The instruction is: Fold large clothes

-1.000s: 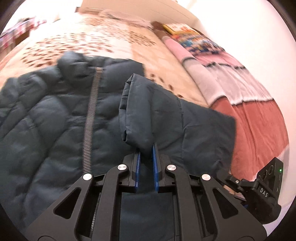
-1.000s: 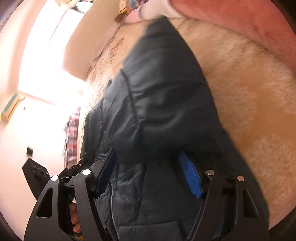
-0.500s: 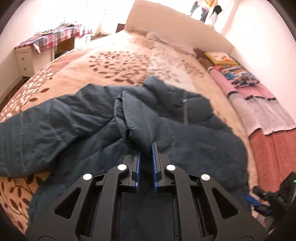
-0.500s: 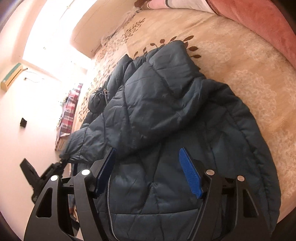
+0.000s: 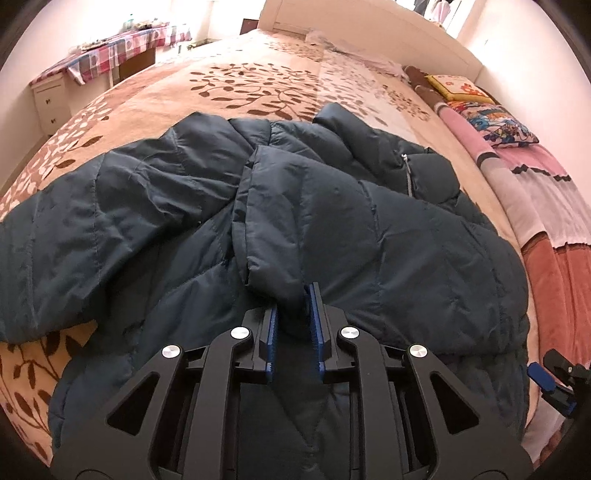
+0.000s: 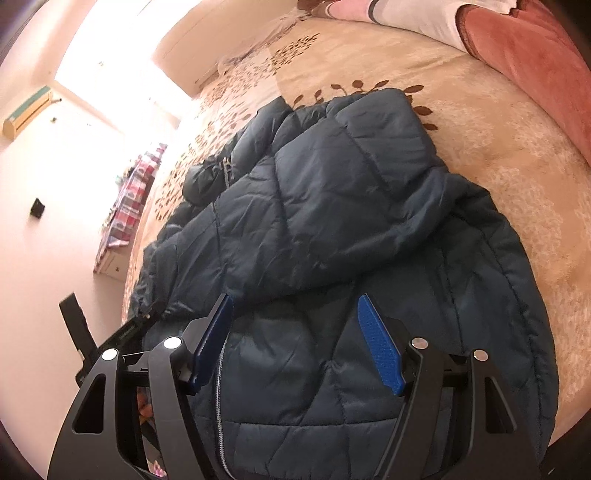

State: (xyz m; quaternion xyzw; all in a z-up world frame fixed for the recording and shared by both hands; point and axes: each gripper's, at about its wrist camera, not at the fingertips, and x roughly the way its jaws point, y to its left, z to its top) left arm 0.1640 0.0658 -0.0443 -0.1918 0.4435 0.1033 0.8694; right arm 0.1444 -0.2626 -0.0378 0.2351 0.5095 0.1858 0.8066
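Observation:
A large dark teal puffer jacket [image 5: 388, 236] lies spread on the bed, front up, zipper showing. One sleeve [image 5: 280, 218] is folded across the jacket's chest. My left gripper [image 5: 293, 314] is shut on the cuff of that sleeve and holds it low over the jacket body. The other sleeve [image 5: 85, 229] stretches out to the left. In the right wrist view the jacket [image 6: 332, 221] fills the middle. My right gripper [image 6: 295, 332] is open and empty, hovering just above the jacket's lower front.
The bed has a beige bedspread with brown leaf print [image 5: 258, 85]. Folded pink and red blankets [image 5: 546, 206] and a cushion [image 5: 458, 88] line the right side. A side table with a plaid cloth [image 5: 110, 51] stands at the far left. The headboard [image 5: 369, 33] is behind.
My left gripper has carried the sleeve cuff across and down onto the jacket's chest. My right gripper has drawn back from the jacket and stayed open.

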